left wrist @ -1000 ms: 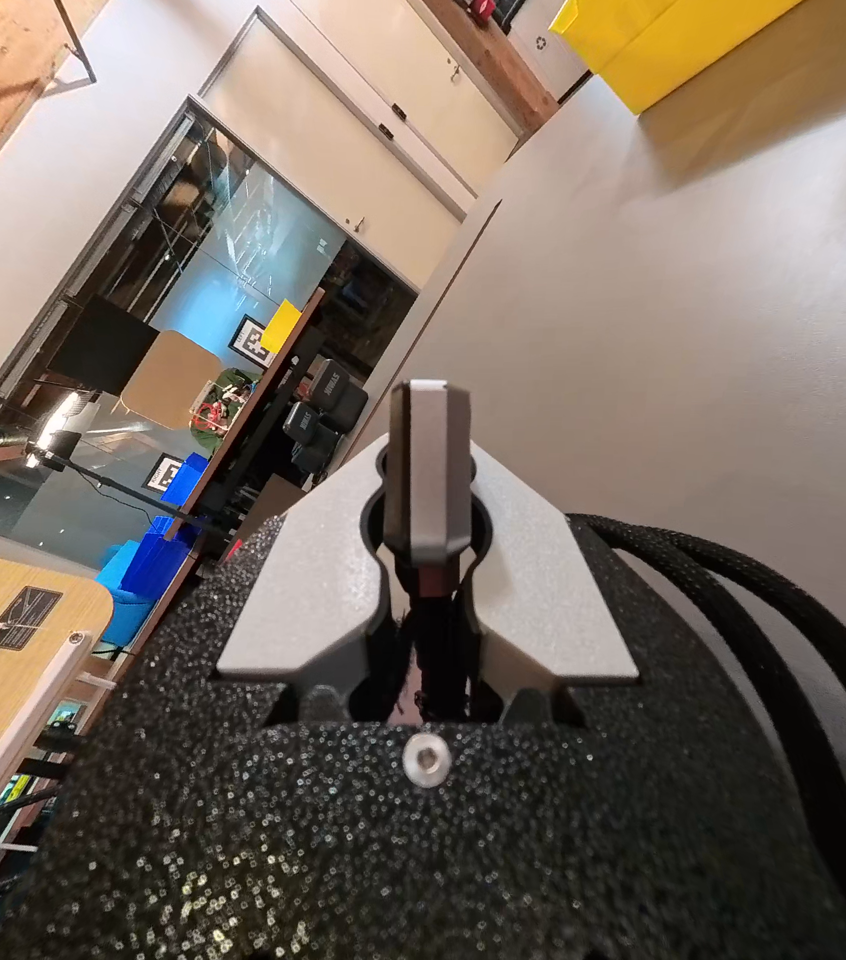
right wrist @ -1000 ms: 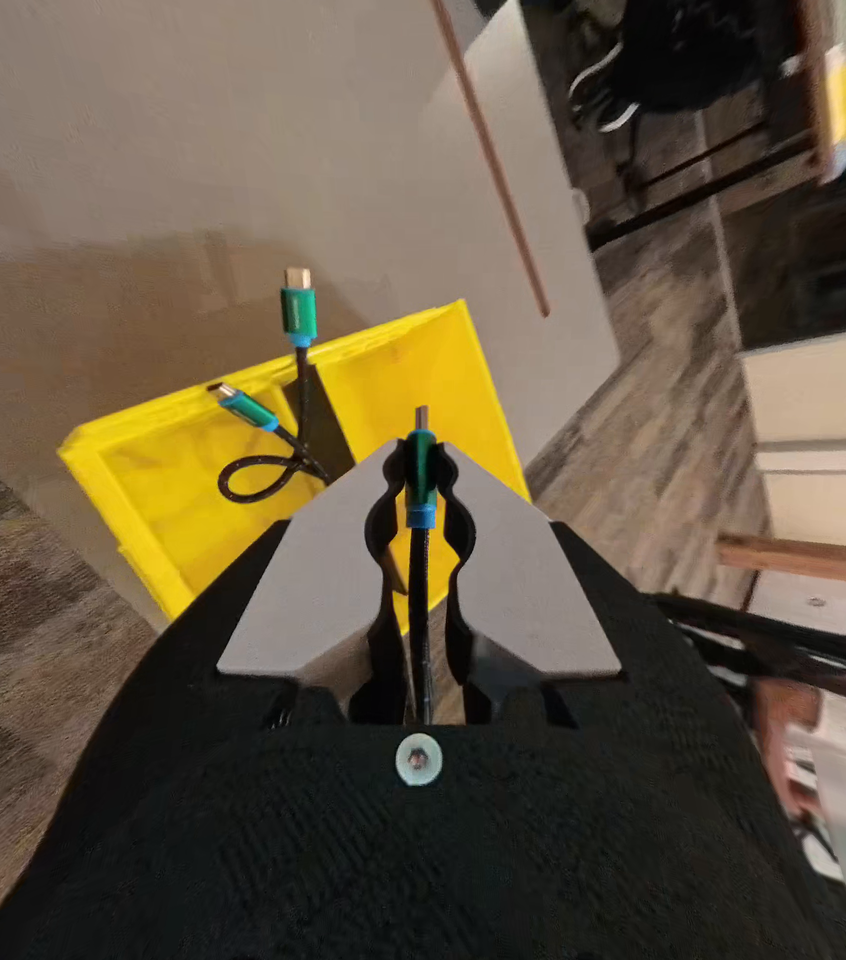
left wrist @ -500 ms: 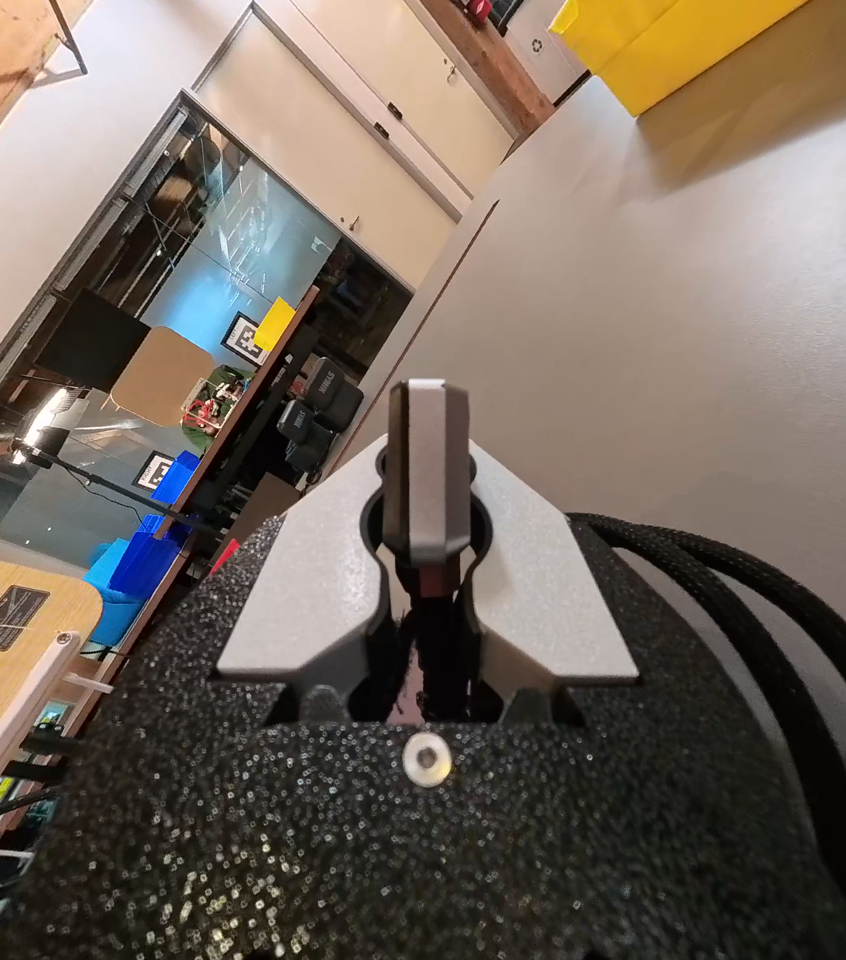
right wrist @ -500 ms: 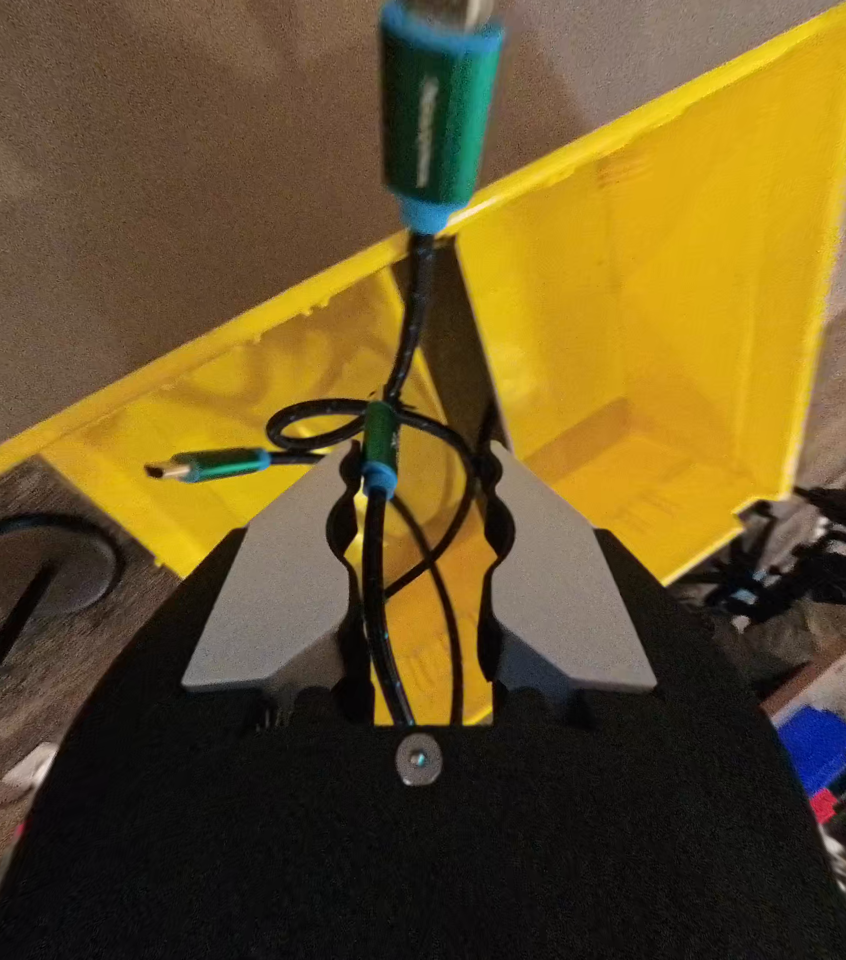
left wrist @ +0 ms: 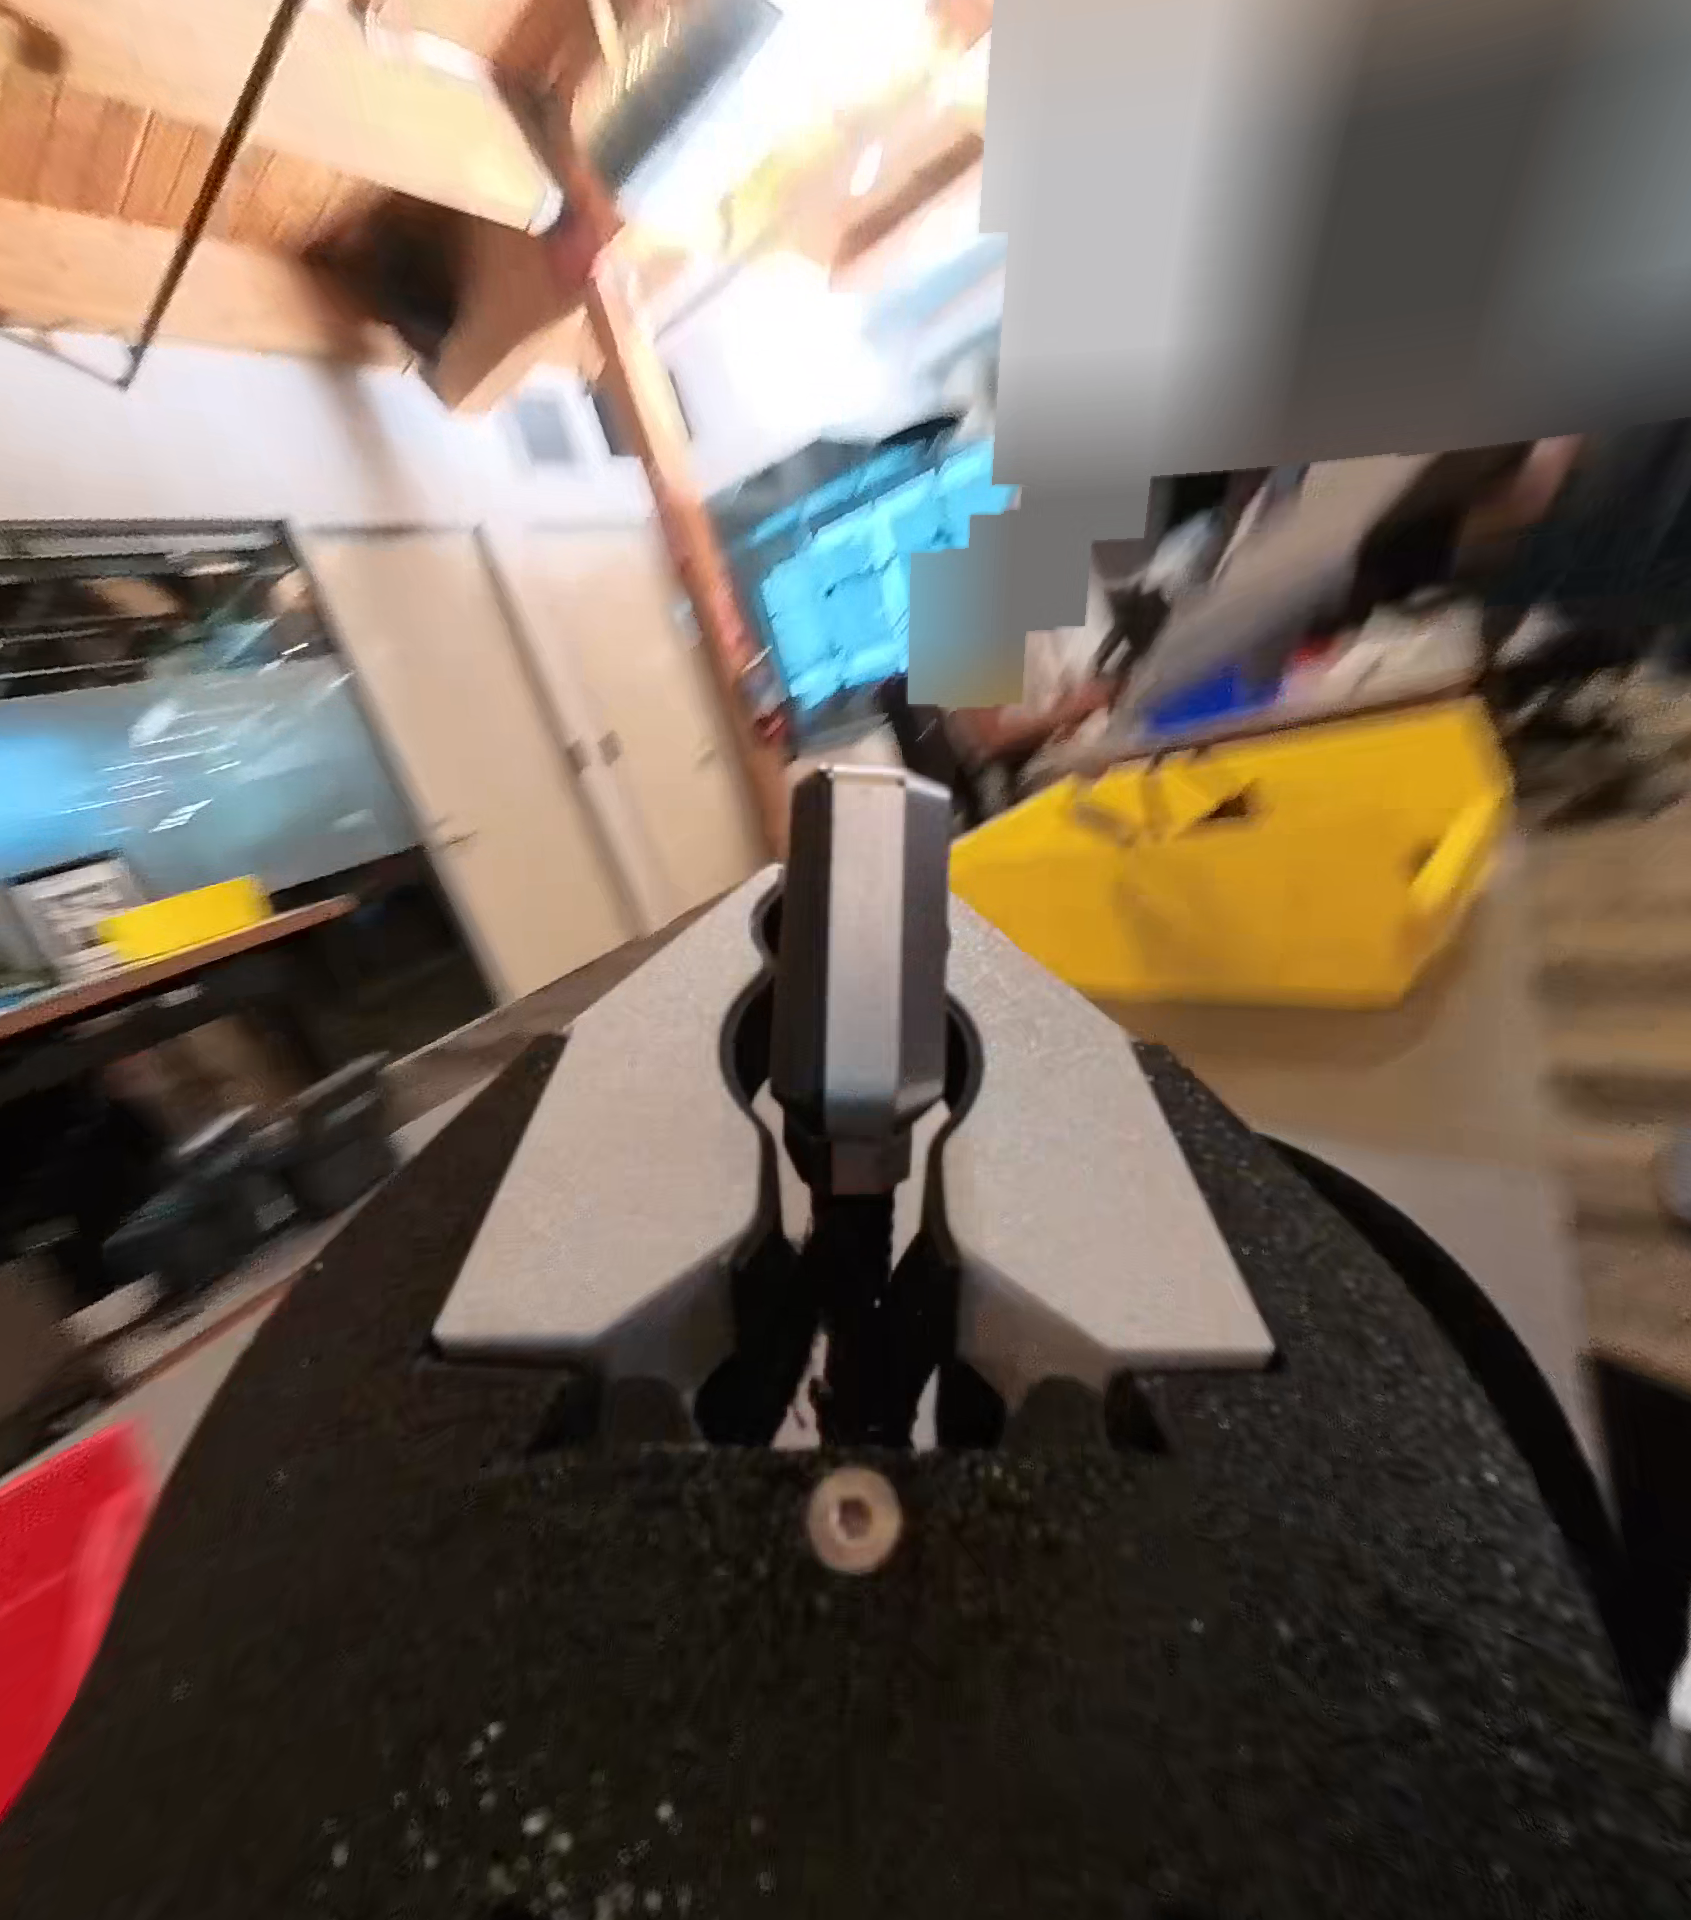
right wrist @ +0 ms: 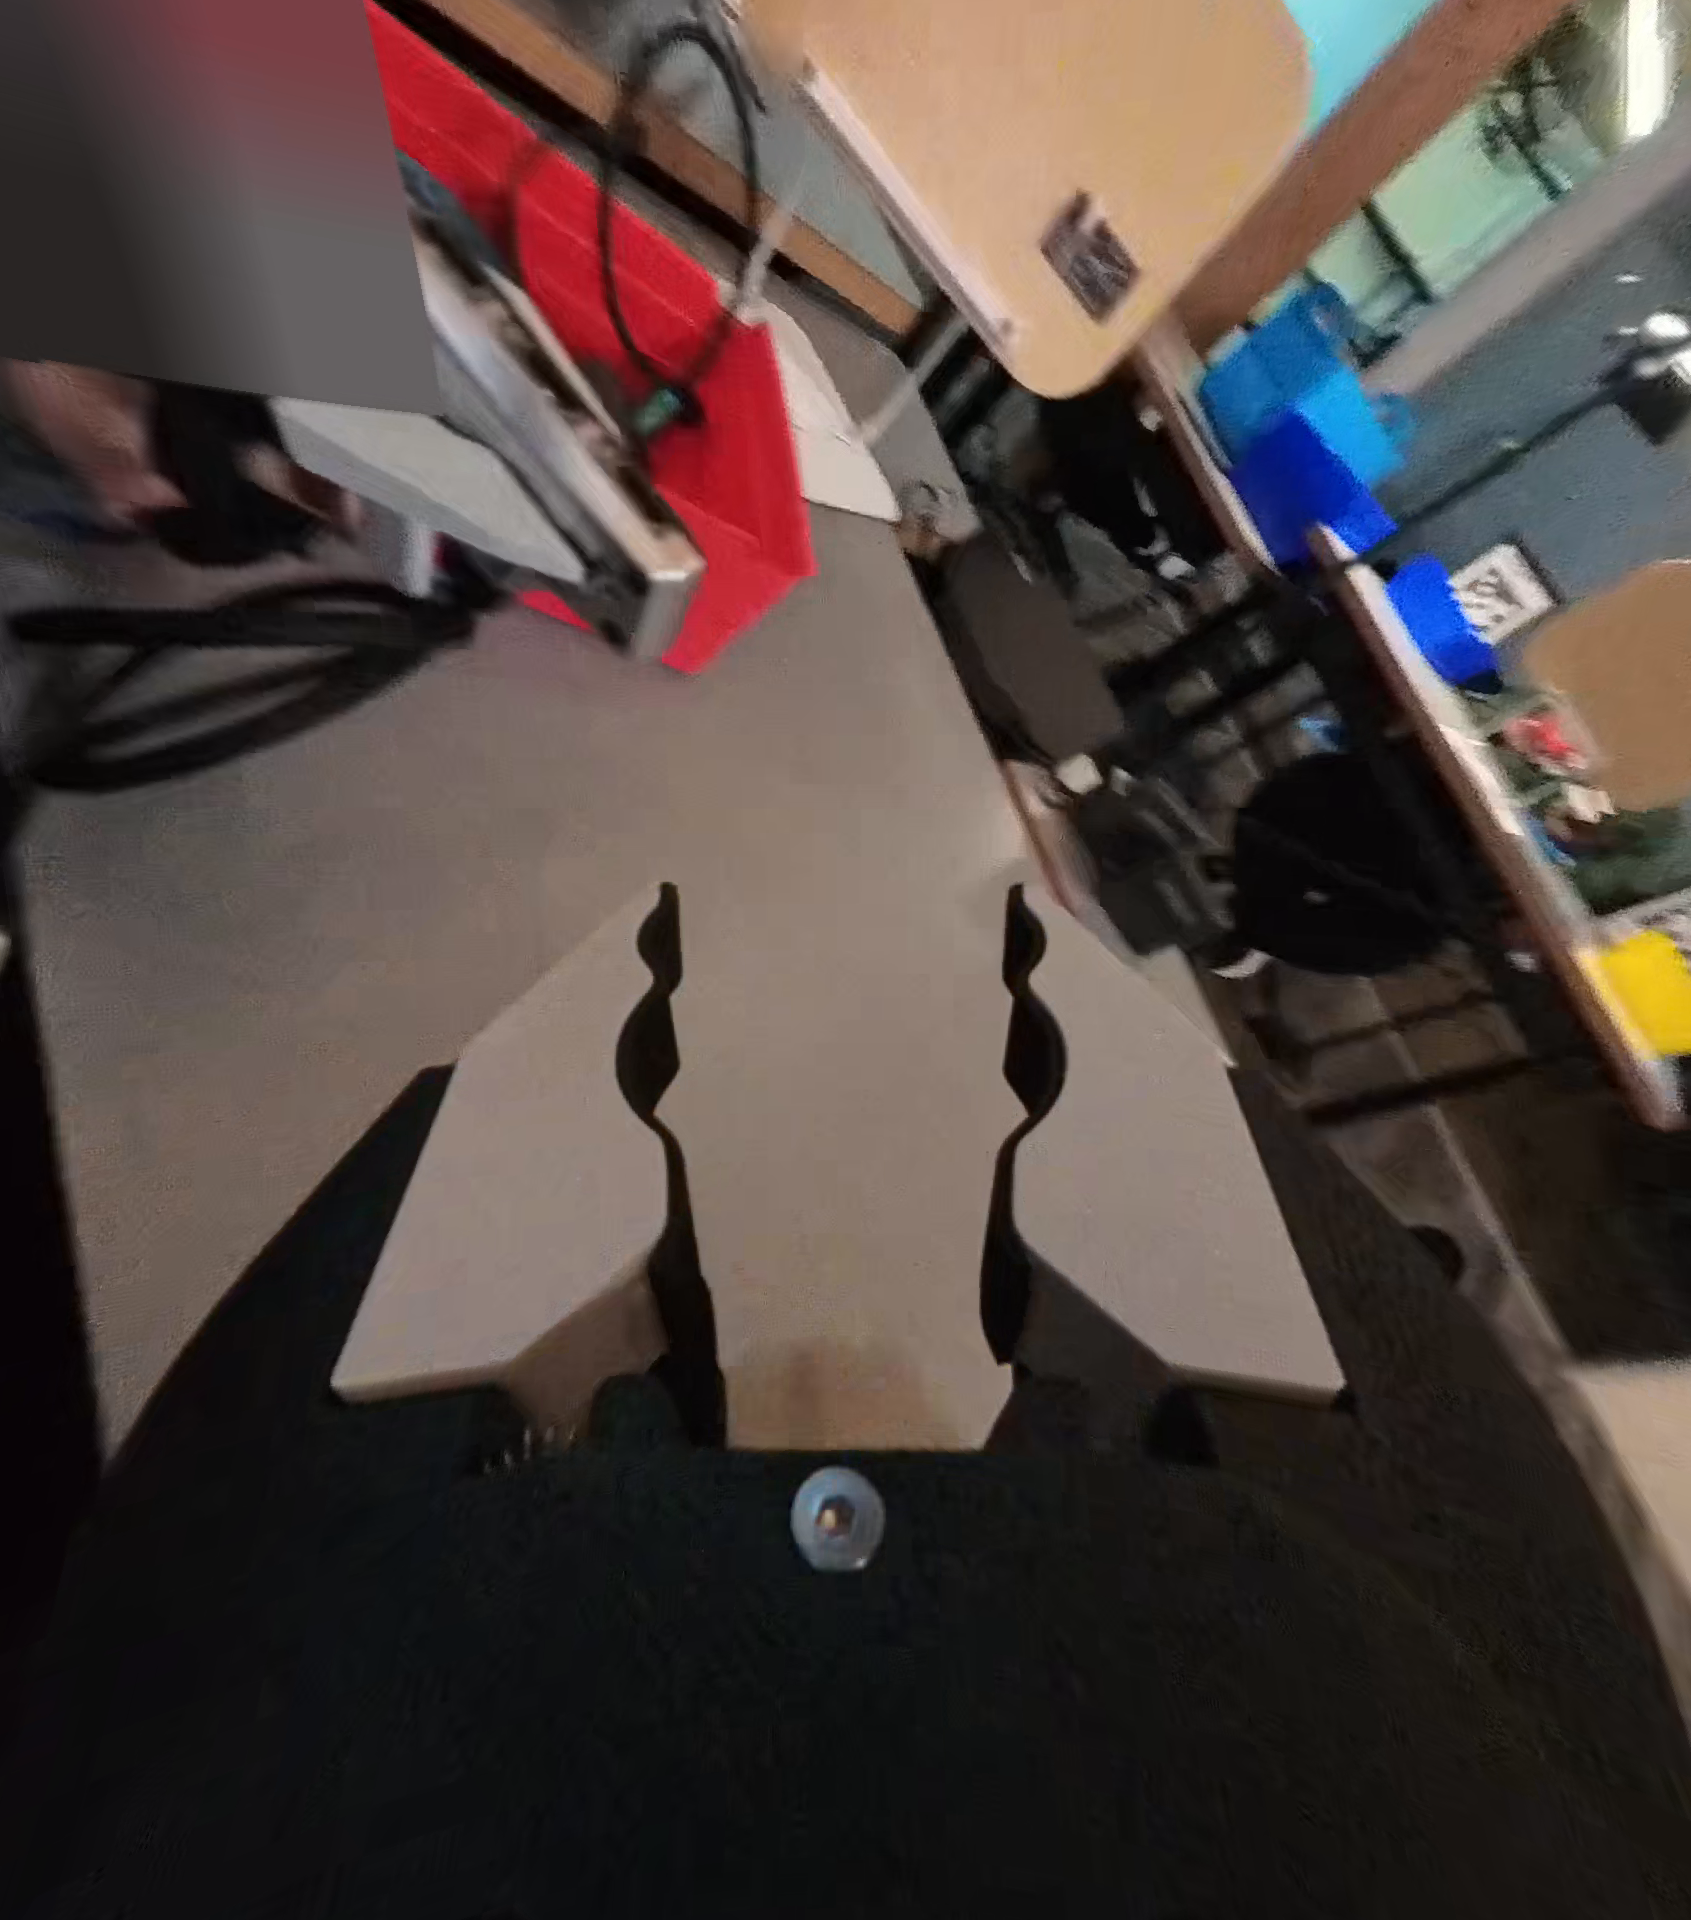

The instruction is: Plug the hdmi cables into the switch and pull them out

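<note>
- My left gripper (left wrist: pixel 860 1023) is clamped on the grey metal HDMI switch box (left wrist: pixel 862 956), which stands edge-up between the pale grey fingers (left wrist: pixel 633 1132), with thick black braided leads (left wrist: pixel 851 1309) running back from it into the gripper's body.
- My right gripper (right wrist: pixel 839 1039) has its jaws wide apart and holds nothing; only bare grey tabletop (right wrist: pixel 467 852) shows between them.
- Judging progress: I see no cable in either gripper and none plugged into the visible edge of the switch, so I take this as a gap between cables. How many plug-and-pull rounds are done, I cannot tell.
- Only the left wrist view shows the yellow plastic bin (left wrist: pixel 1236 904) on the table beyond the switch; it is too blurred for me to see whether the cables lie in it.
- Only the right wrist view shows the other gripper far off at upper left, holding the switch's pale grey slab (right wrist: pixel 550 488) before a red plastic bin (right wrist: pixel 716 416).
- There a thin black cable with a green plug (right wrist: pixel 659 410) hangs near the switch; I cannot tell whether it is seated in a port.
</note>
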Motion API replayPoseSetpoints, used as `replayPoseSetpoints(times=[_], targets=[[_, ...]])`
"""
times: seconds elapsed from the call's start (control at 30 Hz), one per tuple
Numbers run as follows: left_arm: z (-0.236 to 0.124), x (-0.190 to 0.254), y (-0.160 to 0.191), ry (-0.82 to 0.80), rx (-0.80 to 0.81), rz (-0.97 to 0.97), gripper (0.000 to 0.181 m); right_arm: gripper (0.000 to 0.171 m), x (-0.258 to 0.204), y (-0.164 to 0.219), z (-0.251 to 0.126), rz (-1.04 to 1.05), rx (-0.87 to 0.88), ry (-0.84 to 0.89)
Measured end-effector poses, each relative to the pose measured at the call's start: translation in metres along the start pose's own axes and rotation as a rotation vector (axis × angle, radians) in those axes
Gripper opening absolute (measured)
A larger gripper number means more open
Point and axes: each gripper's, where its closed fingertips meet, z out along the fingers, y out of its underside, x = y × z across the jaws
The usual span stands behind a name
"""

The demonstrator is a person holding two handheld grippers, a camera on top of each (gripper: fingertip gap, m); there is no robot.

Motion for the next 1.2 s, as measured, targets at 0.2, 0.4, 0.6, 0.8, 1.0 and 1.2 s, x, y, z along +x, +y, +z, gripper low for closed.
replayPoseSetpoints(times=[0.2,0.4,0.6,0.8,1.0,1.2], targets=[[-0.002,0.006,-0.048,0.262,0.311,-0.428,0.019,0.062,-0.062,-0.026,0.051,0.259,0.218,-0.24],[0.001,0.005,-0.046,0.348,0.392,-0.594,0.019,0.037,-0.066,-0.064,0.054,0.656,0.545,-0.458],[0.004,0.009,-0.043,0.402,0.402,-0.669,0.019,0.024,-0.058,-0.077,0.045,0.764,0.68,-0.537],[0.007,0.018,-0.042,0.46,0.368,-0.672,0.02,0.019,-0.06,-0.077,0.042,0.69,0.652,-0.495],[0.008,0.003,-0.021,0.294,0.255,-0.551,0.042,0.019,-0.045,-0.068,0.027,0.564,0.595,-0.359],[0.004,-0.015,0.026,0.068,0.062,-0.328,0.056,0.019,0.045,-0.068,-0.04,0.374,0.581,-0.01]])
